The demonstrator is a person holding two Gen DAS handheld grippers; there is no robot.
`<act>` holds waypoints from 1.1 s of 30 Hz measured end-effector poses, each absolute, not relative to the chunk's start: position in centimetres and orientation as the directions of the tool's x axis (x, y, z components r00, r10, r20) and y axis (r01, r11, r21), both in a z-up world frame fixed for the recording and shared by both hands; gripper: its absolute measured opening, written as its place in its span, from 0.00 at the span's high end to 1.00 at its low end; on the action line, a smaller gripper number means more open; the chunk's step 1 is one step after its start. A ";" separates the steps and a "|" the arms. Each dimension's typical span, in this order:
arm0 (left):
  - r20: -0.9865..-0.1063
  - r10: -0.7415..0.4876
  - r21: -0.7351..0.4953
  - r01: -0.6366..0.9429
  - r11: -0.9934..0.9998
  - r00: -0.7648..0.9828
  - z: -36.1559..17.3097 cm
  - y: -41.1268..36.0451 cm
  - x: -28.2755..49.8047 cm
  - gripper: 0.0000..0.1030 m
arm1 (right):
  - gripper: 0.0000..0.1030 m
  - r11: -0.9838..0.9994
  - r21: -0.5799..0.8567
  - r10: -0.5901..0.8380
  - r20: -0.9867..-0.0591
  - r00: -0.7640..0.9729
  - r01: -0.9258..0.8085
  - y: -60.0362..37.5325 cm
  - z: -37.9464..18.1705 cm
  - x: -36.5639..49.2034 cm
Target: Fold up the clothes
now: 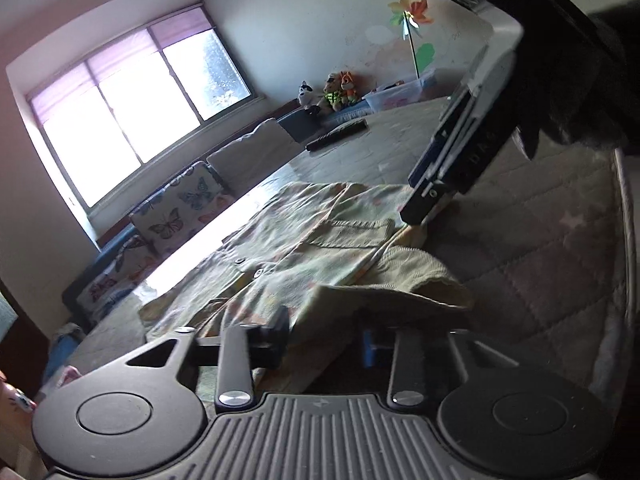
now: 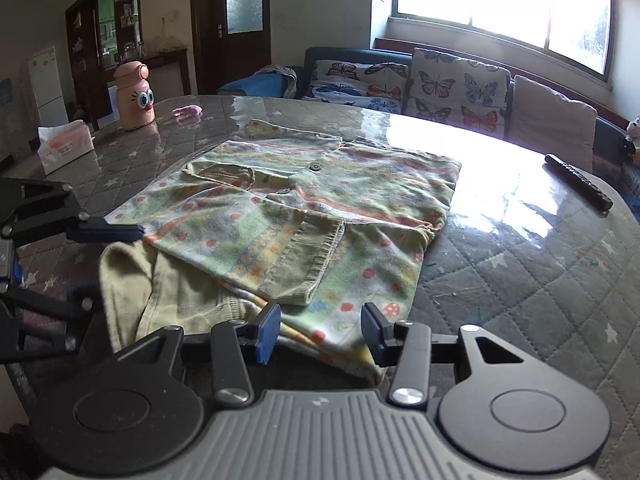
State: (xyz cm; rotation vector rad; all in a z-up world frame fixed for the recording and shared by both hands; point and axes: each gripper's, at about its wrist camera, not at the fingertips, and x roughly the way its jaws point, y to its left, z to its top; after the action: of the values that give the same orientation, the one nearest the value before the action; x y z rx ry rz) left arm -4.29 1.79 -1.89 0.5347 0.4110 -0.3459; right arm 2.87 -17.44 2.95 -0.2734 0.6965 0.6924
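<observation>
We see a patterned shirt (image 2: 304, 204) lying mostly flat in the middle of the right wrist frame, on a quilted table (image 2: 520, 272) under a glossy cover. It is green with red dots and has buttons down the front. A plain olive sleeve (image 2: 160, 292) sticks out at lower left, partly under the patterned cloth.

Our right claw (image 2: 320, 336) sits at the bottom centre of that frame — its jaws stand apart, with the near hem of the shirt lying between and just beyond them. We cannot tell whether the fingers touch the cloth.

The left claw (image 1: 324, 340) appears at the bottom of the left wrist frame. Folded olive cloth lies across the gap between its fingers, and the right finger is mostly hidden by it, so we cannot tell whether the jaws are pinching the fabric. In the right wrist frame the same claw comes in from the left edge, one fingertip at the shirt's corner.

Farther back on the table, at upper left of the right wrist frame, stand a pink bottle (image 2: 134, 96) with cartoon eyes and a tissue box (image 2: 66, 144). A dark remote (image 2: 578, 187) lies at the right edge — behind it, a sofa with butterfly cushions (image 2: 456, 92) beneath a bright window (image 2: 504, 0).
</observation>
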 end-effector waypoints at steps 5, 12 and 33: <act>-0.467 -0.221 0.259 0.371 0.892 0.856 0.7 3.7 -1.9 0.88 | 0.52 0.694 -0.052 0.520 -0.653 0.550 -0.718 -17.3 3.6 1.5; -0.476 -0.234 0.184 0.356 0.916 0.848 2.5 4.5 0.6 0.89 | 0.47 0.590 -0.151 0.578 -0.606 0.546 -0.793 -14.7 3.3 0.0; -0.462 -0.041 0.436 0.267 0.859 0.886 -0.7 5.7 -3.4 0.45 | 0.88 0.645 0.054 0.654 -0.555 0.513 -0.763 -13.0 5.5 4.2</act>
State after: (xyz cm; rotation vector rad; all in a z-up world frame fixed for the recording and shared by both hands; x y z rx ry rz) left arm -3.41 5.72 -0.70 0.5154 0.4578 -0.1674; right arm 4.18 -13.00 5.48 -0.2069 0.5750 0.8589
